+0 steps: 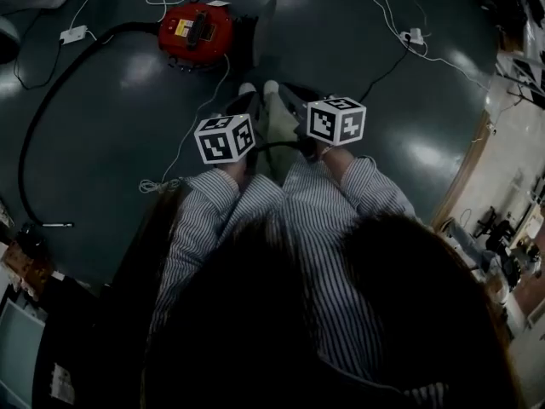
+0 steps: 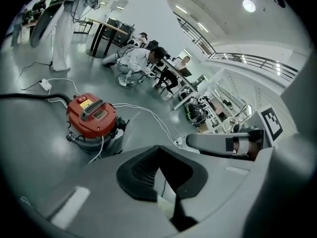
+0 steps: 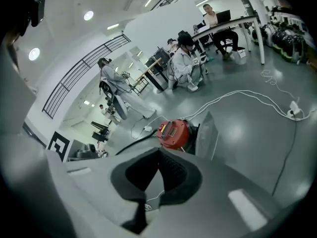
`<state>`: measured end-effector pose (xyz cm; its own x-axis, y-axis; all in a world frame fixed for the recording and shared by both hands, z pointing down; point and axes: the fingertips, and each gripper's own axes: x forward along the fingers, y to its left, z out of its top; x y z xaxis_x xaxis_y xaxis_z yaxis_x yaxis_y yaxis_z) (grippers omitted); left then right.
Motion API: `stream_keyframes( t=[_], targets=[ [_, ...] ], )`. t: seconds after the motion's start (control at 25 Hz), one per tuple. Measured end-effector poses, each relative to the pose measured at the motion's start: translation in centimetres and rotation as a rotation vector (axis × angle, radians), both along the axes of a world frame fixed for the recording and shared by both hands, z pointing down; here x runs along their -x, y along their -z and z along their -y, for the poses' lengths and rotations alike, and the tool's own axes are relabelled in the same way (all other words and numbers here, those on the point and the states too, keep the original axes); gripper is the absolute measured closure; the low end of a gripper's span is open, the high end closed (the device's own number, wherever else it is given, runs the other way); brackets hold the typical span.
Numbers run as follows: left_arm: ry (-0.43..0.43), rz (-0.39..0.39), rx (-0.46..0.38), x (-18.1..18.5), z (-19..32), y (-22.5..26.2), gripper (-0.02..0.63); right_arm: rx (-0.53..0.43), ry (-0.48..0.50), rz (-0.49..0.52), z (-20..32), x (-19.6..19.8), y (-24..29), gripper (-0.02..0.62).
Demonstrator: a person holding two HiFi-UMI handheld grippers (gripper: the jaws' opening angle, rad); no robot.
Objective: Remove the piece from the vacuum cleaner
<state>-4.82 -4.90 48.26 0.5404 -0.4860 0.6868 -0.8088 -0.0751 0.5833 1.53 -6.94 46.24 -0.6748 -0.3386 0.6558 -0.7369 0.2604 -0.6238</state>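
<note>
Floor (image 1: 128,143) dark, glossy (cables (image 2: 154,115) strewn), red vacuum cleaner (image 1: 196,31), desks (image 3: 233,23) beyond

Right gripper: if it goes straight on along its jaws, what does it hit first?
Most likely the red vacuum cleaner: it shows in line beyond the shut jaws of the right gripper, with only bare floor between. Depth is unclear, so the line may fall short onto the floor.

no readable text, yellow label on red vacuum cleaner (image 1: 197,31) too small to read, square markers on gripper cubes only
</note>
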Motion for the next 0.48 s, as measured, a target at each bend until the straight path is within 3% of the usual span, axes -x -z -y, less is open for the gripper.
stream_keyframes(
  t=[0.48],
  targets=[
    [0.084,-0.022,0.092,0.5,3.7,-10.2,0.600,0.112,0.098,-0.022,5.3,2.3,-11.4,0.594]
  ],
)
